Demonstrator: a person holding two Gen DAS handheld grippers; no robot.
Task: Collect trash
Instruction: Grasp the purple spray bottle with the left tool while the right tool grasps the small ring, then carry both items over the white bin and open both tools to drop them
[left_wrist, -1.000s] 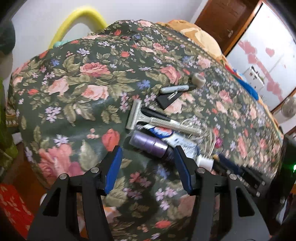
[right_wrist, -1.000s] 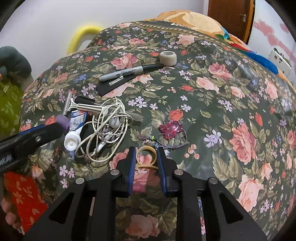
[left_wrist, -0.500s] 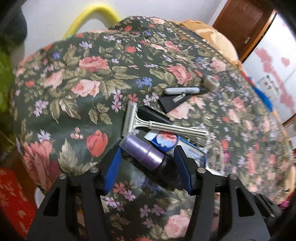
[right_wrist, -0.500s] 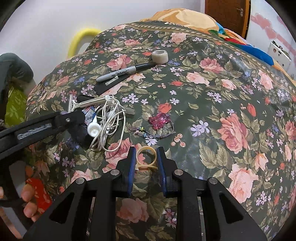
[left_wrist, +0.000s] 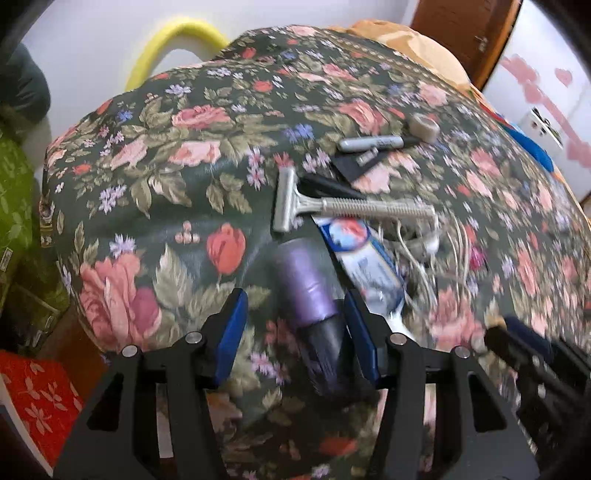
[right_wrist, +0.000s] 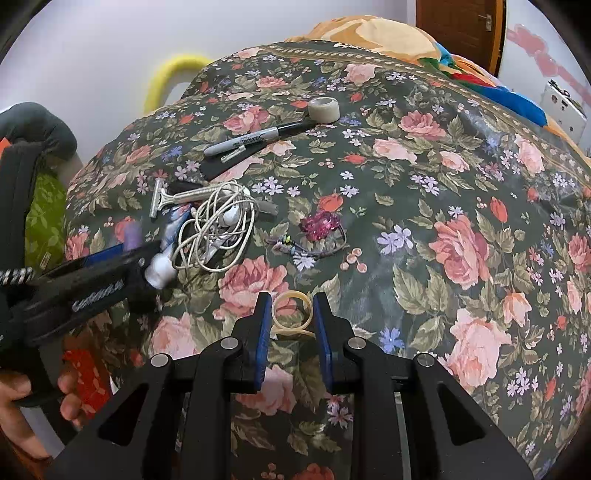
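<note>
A purple bottle with a black cap (left_wrist: 310, 291) lies on the floral tablecloth (left_wrist: 155, 192) between the wide-open fingers of my left gripper (left_wrist: 293, 325), nearer the right finger. Beside it lie a toothpaste tube (left_wrist: 364, 254), a metal razor (left_wrist: 332, 206) and tangled white earphones (right_wrist: 218, 225). My right gripper (right_wrist: 291, 325) is part open, with a tan rubber band (right_wrist: 291, 314) lying on the cloth between its fingers. The left gripper also shows in the right wrist view (right_wrist: 107, 273).
A marker (right_wrist: 255, 138), a tape roll (right_wrist: 323, 108), a black flat piece (left_wrist: 354, 166), a pink hair clip (right_wrist: 320, 225) and a beaded string (right_wrist: 295, 245) lie on the cloth. The table edge drops off at left, over a red patterned stool (left_wrist: 40, 398).
My left gripper has pushed forward so the purple bottle now sits between its fingers. My right gripper has opened wider around the rubber band and drawn back slightly.
</note>
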